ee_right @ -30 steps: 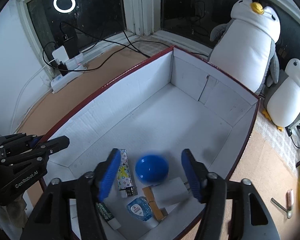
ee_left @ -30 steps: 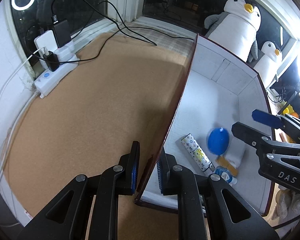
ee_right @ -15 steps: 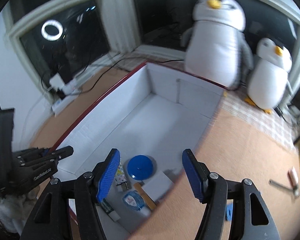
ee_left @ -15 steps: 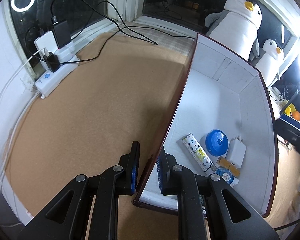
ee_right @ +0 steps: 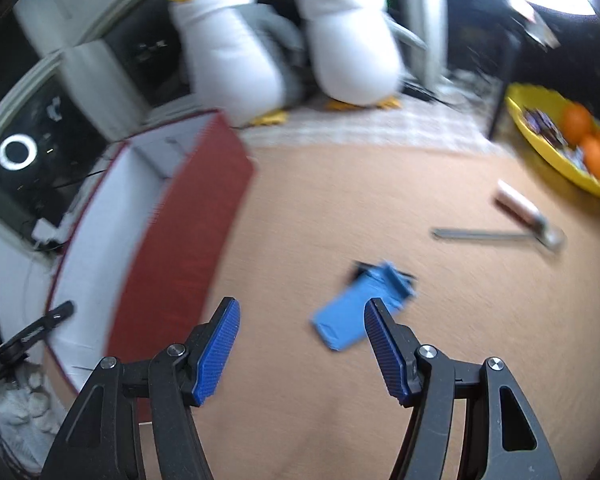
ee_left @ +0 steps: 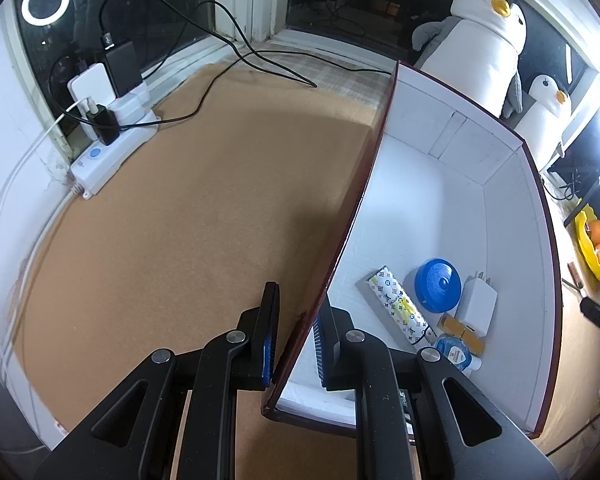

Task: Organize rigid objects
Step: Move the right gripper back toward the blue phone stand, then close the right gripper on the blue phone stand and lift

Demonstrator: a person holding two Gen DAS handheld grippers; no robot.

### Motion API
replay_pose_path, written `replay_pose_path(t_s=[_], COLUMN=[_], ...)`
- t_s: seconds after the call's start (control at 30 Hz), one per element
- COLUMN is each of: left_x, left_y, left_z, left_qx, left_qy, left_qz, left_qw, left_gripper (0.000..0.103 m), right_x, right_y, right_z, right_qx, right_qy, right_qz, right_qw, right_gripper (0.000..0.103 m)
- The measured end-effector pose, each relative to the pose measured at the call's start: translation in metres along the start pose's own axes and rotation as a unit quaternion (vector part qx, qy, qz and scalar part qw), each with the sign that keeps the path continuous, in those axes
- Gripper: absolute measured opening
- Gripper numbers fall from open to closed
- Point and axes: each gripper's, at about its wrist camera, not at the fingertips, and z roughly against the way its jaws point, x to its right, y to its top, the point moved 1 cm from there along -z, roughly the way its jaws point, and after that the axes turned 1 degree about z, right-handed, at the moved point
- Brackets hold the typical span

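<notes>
My left gripper (ee_left: 296,336) is shut on the left wall of the red box (ee_left: 356,208), near its front corner. Inside the white-lined box lie a patterned tube (ee_left: 400,306), a blue round lid (ee_left: 438,285), a white charger (ee_left: 478,304), a small blue-capped bottle (ee_left: 454,354) and a tan piece (ee_left: 460,330). My right gripper (ee_right: 302,344) is open and empty above the tan floor, right of the box (ee_right: 188,240). A blue flat object (ee_right: 360,306) lies just beyond its fingers. A metal tool (ee_right: 496,236) and a small pink tube (ee_right: 516,202) lie farther right.
Two plush penguins (ee_right: 284,40) stand behind the box. A yellow bowl with oranges (ee_right: 564,136) sits at the far right. A white power strip with chargers and cables (ee_left: 108,136) lies by the window at the left.
My right gripper has swung right, out from over the box to above the floor by the blue flat object. The left gripper has stayed clamped on the box wall.
</notes>
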Motion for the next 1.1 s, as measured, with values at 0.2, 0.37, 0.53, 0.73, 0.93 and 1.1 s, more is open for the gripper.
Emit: replay_pose_path(t_s=[0.2, 0.37, 0.53, 0.73, 0.93, 1.1], left_x=[0.000, -0.001, -0.002, -0.004, -0.007, -0.009], left_y=[0.000, 0.001, 0.002, 0.003, 0.002, 0.002], left_z=[-0.001, -0.004, -0.005, -0.007, -0.008, -0.011], left_qx=[-0.001, -0.001, -0.002, -0.001, -0.002, -0.004], left_qy=[-0.006, -0.015, -0.021, -0.026, -0.030, -0.033], left_qz=[0.001, 0.003, 0.004, 0.005, 0.007, 0.010], left_qw=[1.0000, 0.9999, 0.9998, 0.9997, 0.9995, 0.9994], left_gripper=[0.014, 0.014, 0.014, 0.014, 0.014, 0.014], right_x=[0.022, 0.042, 0.051, 0.056, 0.049, 0.033], right_y=[-0.006, -0.011, -0.005, 0.000, 0.009, 0.017], right_z=[-0.021, -0.033, -0.044, -0.055, -0.068, -0.076], right_qx=[-0.028, -0.050, -0.060, -0.076, -0.087, -0.092], right_qy=[-0.022, 0.003, 0.004, 0.005, -0.011, -0.050], right_qz=[-0.056, -0.118, -0.148, -0.174, -0.169, -0.132], right_qw=[0.998, 0.992, 0.987, 0.982, 0.982, 0.986], right_gripper=[0.061, 0.061, 0.061, 0.061, 0.061, 0.062])
